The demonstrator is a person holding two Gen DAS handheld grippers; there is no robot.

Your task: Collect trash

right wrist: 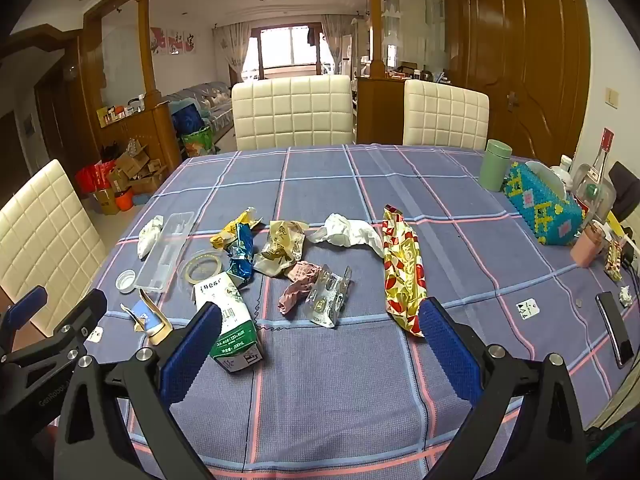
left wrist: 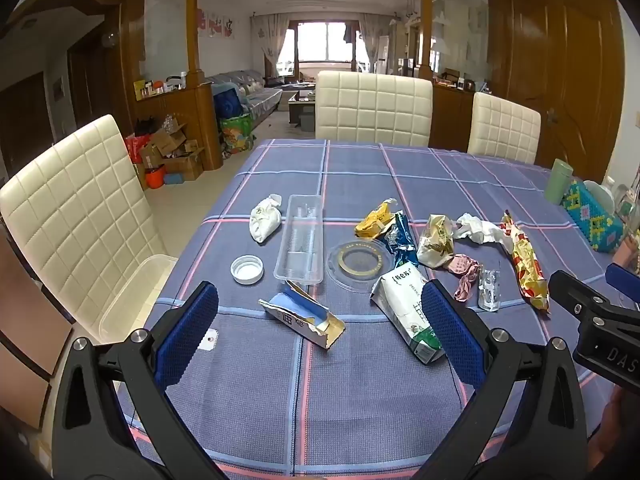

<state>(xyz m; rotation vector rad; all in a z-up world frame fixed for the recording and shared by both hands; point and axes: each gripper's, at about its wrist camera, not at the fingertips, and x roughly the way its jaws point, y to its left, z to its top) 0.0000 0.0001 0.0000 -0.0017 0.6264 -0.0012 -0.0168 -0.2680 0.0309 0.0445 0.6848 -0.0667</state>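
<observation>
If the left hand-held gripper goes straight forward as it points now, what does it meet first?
Probably the torn blue and cream cardboard box, lying on the tablecloth between its open fingers; depth is uncertain.

the white-and-green milk carton (right wrist: 230, 320) lying on the table carries chinese characters near its top and small print on the green band reading "3.6", "120" and "200ml". the left gripper body (right wrist: 44, 384) shows "genrobot" in the right wrist view. the right gripper body (left wrist: 612, 354) shows the letters "das", cut off by the frame edge.
</observation>
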